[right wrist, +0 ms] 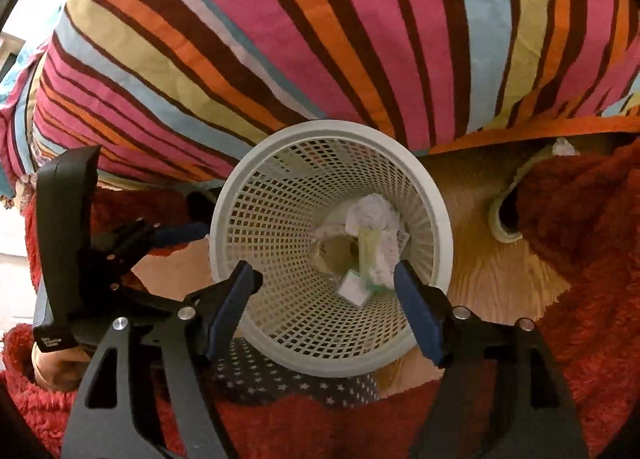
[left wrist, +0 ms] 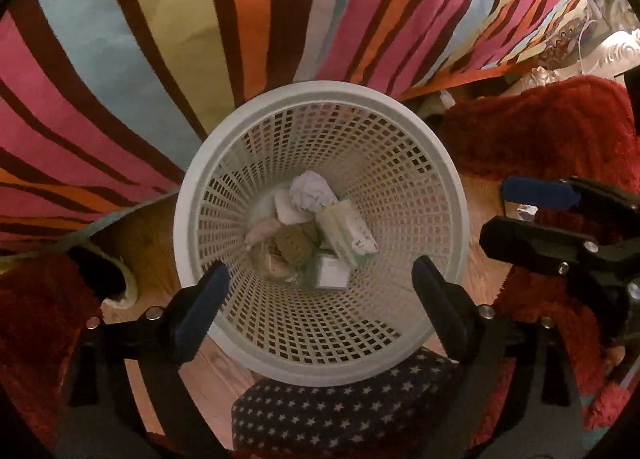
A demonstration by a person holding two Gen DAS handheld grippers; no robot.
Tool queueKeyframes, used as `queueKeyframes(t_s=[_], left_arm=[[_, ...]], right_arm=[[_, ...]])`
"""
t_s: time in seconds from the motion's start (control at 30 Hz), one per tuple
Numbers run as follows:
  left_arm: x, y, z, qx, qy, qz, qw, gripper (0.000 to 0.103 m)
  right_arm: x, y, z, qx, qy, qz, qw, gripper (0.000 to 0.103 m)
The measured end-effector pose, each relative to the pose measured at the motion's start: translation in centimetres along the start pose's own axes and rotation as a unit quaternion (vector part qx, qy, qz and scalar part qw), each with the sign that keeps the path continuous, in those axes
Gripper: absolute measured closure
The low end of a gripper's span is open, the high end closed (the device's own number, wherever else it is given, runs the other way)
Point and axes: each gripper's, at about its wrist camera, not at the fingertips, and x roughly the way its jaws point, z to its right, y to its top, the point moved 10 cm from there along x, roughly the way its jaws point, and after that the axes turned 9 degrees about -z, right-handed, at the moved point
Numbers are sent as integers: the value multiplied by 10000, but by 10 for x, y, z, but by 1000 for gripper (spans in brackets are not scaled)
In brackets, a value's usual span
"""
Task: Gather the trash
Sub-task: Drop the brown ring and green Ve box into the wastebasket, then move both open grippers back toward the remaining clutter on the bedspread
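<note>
Both claws, left gripper (left wrist: 320, 291) and right gripper (right wrist: 328, 291), hang spread and empty over the mesh wastebasket (left wrist: 208, 163); crumpled tissue (right wrist: 562, 147) lies at one o'clock, nearer the right.

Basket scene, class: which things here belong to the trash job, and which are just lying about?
Job things: white basket, crumpled paper and small packets inside it, left gripper, right gripper.

Lying about: striped bedcover, red rug, starry cloth.
</note>
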Motion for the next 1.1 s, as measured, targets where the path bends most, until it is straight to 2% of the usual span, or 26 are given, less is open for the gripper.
queueKeyframes(t_s=[0.23,0.4,0.57,0.67,0.7,0.8,0.87,0.93,1.0,1.1], left_arm=[[-8,2,-3,-80,-57,175,9998,13],[-22,5,-3,-98,-6,441,9990,13],[-89,6,7,193,-94,1314,9911,13],[-155,12,15,375,-102,2022,9786,13],[-181,17,16,459,-44,2302,9721,13],[-253,43,10,735,434,3083,9475,13],[-286,68,-1,830,827,3462,9308,13],[-306,96,-12,857,1197,3656,9191,13],[-321,129,-23,856,1325,3766,9129,13],[-326,168,-37,681,1202,3772,9158,13]], right_arm=[[-2,1,4,70,38,36,10000,34],[-10,3,2,51,82,242,9997,34],[-48,12,-9,-205,28,827,9964,34],[-104,28,-28,-557,129,1462,9876,34],[-125,35,-35,-713,79,1719,9825,34],[-179,61,-50,-1155,-273,2455,9621,34],[-214,90,-57,-1375,-520,2893,9459,34],[-237,116,-58,-1382,-673,3207,9346,34],[-253,144,-61,-1432,-723,3410,9263,34],[-268,184,-62,-1393,-733,3586,9201,34]])
